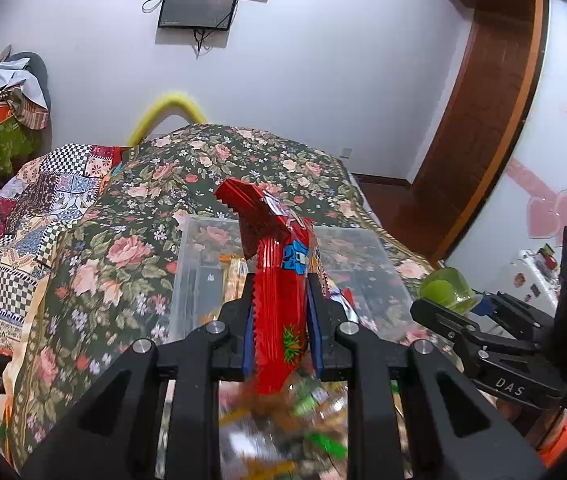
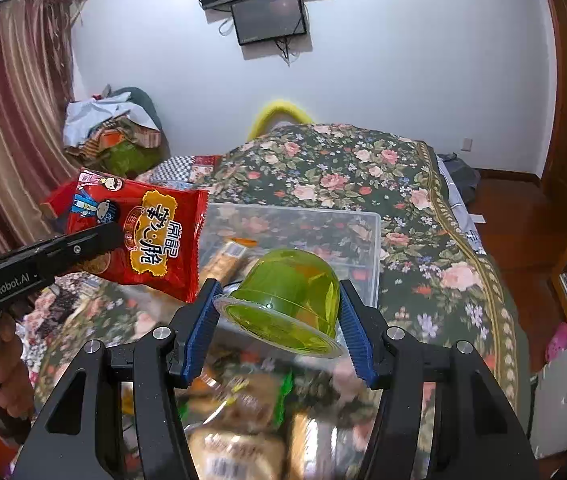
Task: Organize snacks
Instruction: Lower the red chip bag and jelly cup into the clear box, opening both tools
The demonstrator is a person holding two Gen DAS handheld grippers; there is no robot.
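A: Item one — red snack packet (image 1: 279, 280), pinched edge-on in left gripper (image 1: 279, 300), jaws pressed tight on foil. Held in the air just short of clear plastic bin (image 1: 367, 256) on floral bedspread (image 1: 131, 240).

B: Item two — green jelly cup (image 2: 287, 292), lying tilted, lid rim toward camera, clamped between blue pads (image 2: 203, 320) of right gripper (image 2: 279, 316), part-spread. Also short of the bin.

A: Handling note: carry over bin rim before release; packet probably limp, so lower it in flat.

B: Cup likely slippery; keep squeeze even, set down beside packaged snacks (image 2: 223, 260) already inside.
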